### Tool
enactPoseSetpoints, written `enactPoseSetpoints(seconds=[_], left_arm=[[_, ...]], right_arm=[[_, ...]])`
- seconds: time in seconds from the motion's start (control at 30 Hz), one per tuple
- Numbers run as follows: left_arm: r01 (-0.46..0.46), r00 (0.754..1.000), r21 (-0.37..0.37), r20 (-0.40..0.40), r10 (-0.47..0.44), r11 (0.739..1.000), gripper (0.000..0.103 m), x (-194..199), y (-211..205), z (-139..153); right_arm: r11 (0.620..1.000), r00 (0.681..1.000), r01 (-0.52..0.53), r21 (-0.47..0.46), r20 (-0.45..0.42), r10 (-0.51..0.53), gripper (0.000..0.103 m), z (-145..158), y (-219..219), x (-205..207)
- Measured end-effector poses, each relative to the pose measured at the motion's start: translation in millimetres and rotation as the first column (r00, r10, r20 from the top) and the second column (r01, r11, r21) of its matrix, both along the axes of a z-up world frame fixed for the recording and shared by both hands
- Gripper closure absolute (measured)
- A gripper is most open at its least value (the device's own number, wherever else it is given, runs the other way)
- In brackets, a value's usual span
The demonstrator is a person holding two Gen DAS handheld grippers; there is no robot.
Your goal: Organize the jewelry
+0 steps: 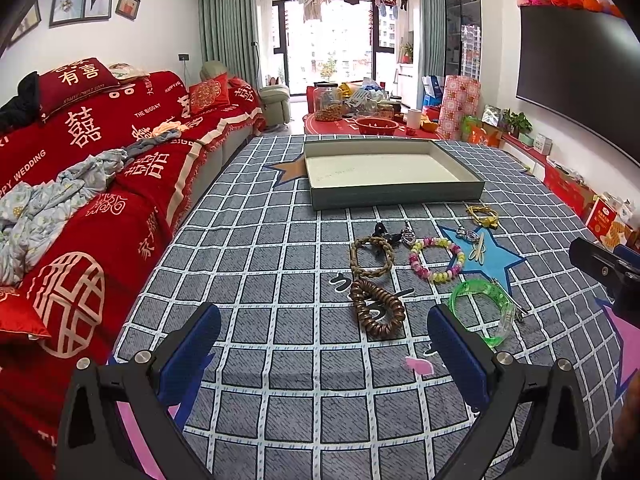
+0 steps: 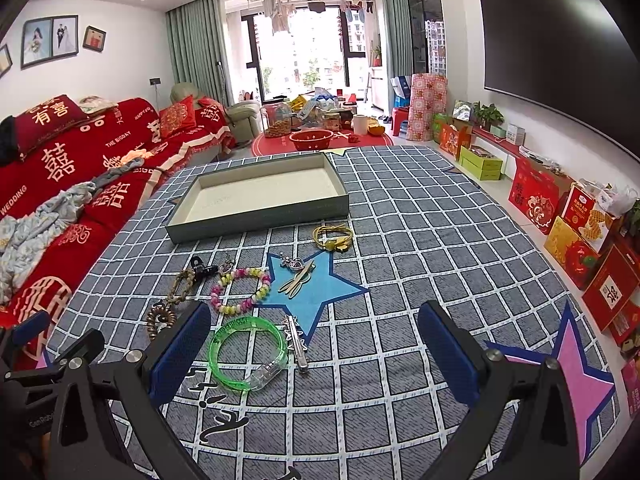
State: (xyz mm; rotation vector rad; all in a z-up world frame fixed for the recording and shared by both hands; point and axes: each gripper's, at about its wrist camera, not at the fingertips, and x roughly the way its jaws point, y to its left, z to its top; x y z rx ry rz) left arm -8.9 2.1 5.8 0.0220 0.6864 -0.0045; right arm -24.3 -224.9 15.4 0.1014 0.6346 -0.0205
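Observation:
An empty grey-green tray (image 1: 396,195) (image 2: 256,219) lies on the checked mat. In front of it lie several pieces: a brown bead bracelet (image 1: 378,310) (image 2: 160,318), a braided bracelet (image 1: 371,257) (image 2: 180,286), a pink-yellow bead bracelet (image 1: 437,259) (image 2: 240,290), a clear green bangle (image 1: 482,307) (image 2: 248,352), a yellow cord bracelet (image 1: 483,215) (image 2: 333,237), a silver hair clip (image 2: 297,344) and small pendants (image 1: 408,236) (image 2: 290,261). My left gripper (image 1: 324,354) is open above the mat, near the brown bracelet. My right gripper (image 2: 314,354) is open, with the green bangle beside its left finger.
A red-covered sofa (image 1: 100,184) with loose clothes runs along the left of the mat. Red gift boxes (image 2: 576,232) line the right wall under a television (image 2: 560,48). A low red table (image 2: 320,136) with jars and a bowl stands beyond the tray.

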Motion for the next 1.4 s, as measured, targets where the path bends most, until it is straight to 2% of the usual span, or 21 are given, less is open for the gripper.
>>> enactPoseSetpoints(seconds=[1.4], left_arm=[[-0.001,1.0,0.001,-0.009,0.001,1.0,0.0,-0.7,1.1,-2.0]], right_arm=[[1.0,1.0,-0.001,0.008,-0.006,0.001,0.0,-0.6,0.1,-0.3]])
